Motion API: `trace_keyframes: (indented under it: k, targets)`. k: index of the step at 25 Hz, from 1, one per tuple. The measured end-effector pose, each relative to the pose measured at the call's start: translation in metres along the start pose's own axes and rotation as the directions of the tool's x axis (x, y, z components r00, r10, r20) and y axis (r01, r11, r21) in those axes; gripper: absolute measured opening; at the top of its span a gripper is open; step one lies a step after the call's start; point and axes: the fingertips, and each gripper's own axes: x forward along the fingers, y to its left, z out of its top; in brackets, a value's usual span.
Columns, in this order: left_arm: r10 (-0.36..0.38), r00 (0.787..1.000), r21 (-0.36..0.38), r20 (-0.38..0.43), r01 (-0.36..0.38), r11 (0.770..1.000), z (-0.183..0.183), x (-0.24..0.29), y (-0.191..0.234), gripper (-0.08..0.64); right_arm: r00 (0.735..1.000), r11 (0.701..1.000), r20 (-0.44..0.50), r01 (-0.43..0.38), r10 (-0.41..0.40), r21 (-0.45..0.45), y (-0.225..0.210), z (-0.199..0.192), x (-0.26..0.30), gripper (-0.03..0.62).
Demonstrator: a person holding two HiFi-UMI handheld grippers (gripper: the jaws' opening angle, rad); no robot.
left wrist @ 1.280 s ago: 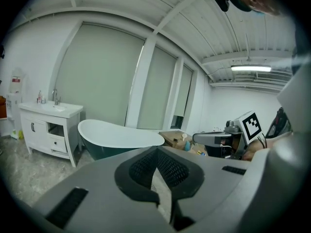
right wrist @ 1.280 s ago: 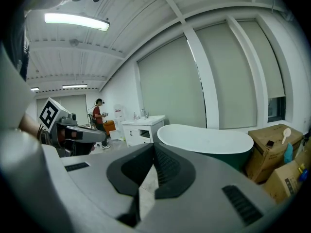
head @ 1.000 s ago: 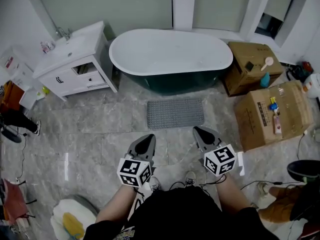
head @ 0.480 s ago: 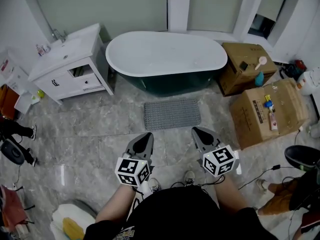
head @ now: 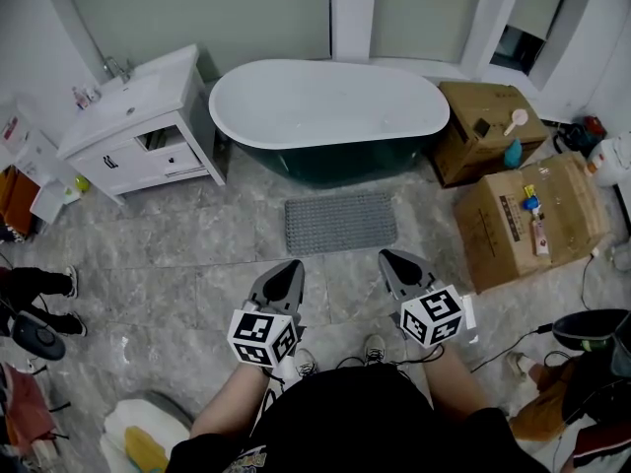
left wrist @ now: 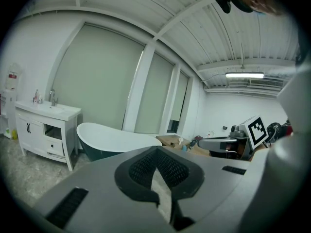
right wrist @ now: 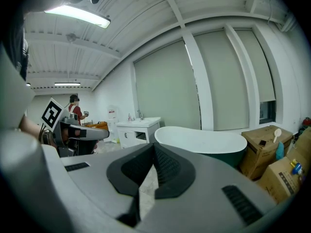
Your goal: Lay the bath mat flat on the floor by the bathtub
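Note:
The grey bath mat (head: 340, 223) lies flat on the marble floor just in front of the white-and-dark-green bathtub (head: 330, 106). My left gripper (head: 288, 272) and right gripper (head: 394, 262) hover side by side near my body, a short way back from the mat's near edge. Both are shut and hold nothing. In the left gripper view the shut gripper (left wrist: 158, 166) points toward the bathtub (left wrist: 112, 139). The right gripper view shows its shut gripper (right wrist: 153, 166) aimed at the bathtub (right wrist: 204, 140). The mat is hidden in both gripper views.
A white vanity (head: 138, 116) stands left of the tub. Two cardboard boxes (head: 532, 225) with small items on top stand at the right. A person's legs (head: 35, 284) are at the left edge, another person (head: 582, 363) at the lower right. Cables trail near my feet.
The grippers have kept their place and stay shut. The mat has not moved. The legs at the left edge have shifted lower in the head view.

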Motion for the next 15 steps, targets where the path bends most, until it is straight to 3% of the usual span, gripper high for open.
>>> trace_keyframes:
  k: [15]
  targets:
    - [0.0,1.0,0.001,-0.001,0.0,1.0,-0.0008,-0.0018,-0.0064,0.017,1.0,1.0,0.003,-0.009,0.009,-0.007,0.0006,0.0012,-0.004,0.015]
